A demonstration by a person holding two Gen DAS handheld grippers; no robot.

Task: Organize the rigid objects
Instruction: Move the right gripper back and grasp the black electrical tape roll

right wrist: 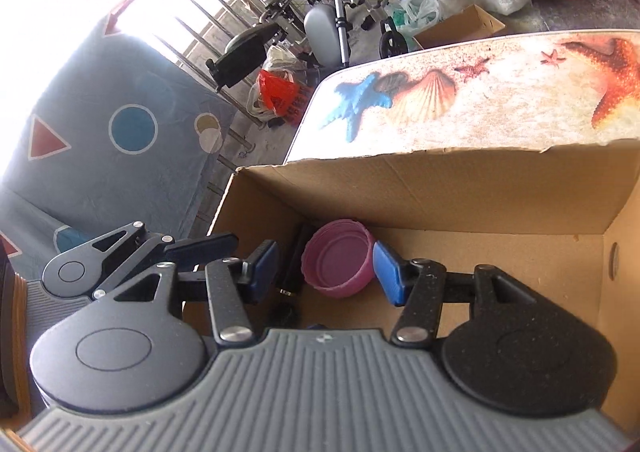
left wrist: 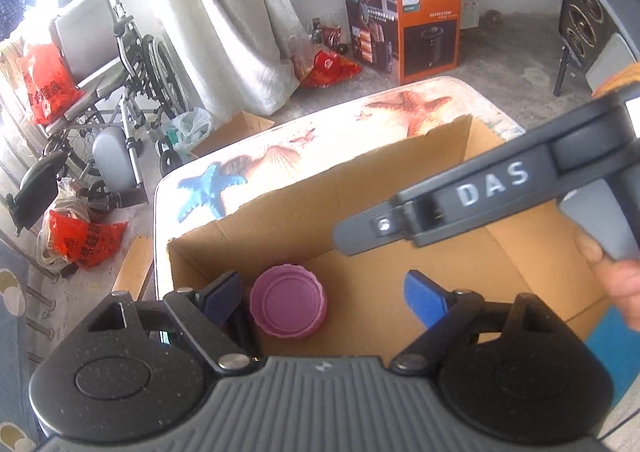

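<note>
An open cardboard box (left wrist: 400,188) stands on a table with a starfish-and-shell print (left wrist: 280,156). A purple round lid or bowl (left wrist: 288,302) lies on the box floor at its left end; it also shows in the right wrist view (right wrist: 338,258). A dark, slim object (right wrist: 294,264) lies beside it on the left. My left gripper (left wrist: 324,300) is open above the box with the purple piece between its blue pads, apart from them. My right gripper (right wrist: 326,266) is open over the same piece. Its body shows in the left wrist view (left wrist: 460,200).
The box (right wrist: 440,192) has a torn far rim. Beyond the table stand a wheelchair (left wrist: 120,64), red plastic bags (left wrist: 84,240), an orange Philips carton (left wrist: 400,20), a speaker (left wrist: 588,16) and a patterned blue cloth (right wrist: 100,124).
</note>
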